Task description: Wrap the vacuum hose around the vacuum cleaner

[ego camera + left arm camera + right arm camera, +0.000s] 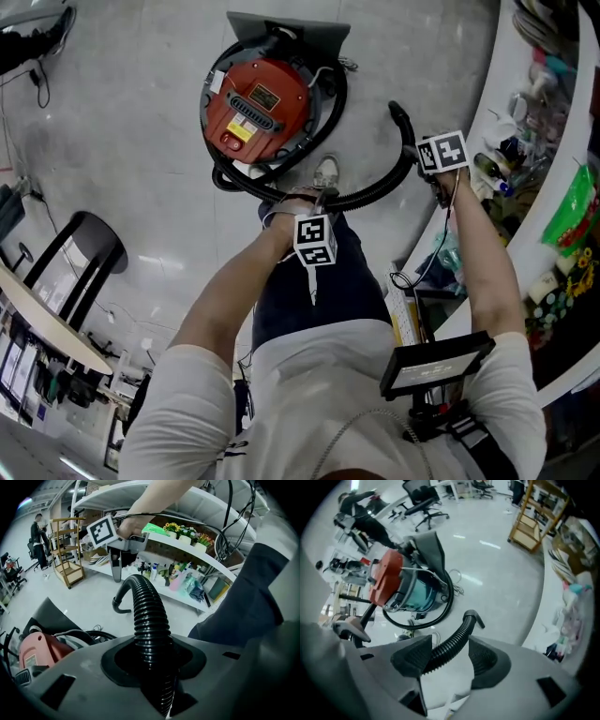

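Beside round red vacuum point(258, 108), ribbed hose point(380, 192) curves.

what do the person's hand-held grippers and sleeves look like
Both the left hand-held gripper and the right hand-held gripper have grey moulded bodies with black textured pads. Each carries a white cube with black square markers. A thin black cable hangs by the right forearm. The person wears a white short-sleeved shirt.

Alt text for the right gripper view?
The right gripper has open jaws straddling a black ribbed hose, not clamping it. Beyond, on a pale floor, a red-topped vacuum cleaner stands with hose looped around it.
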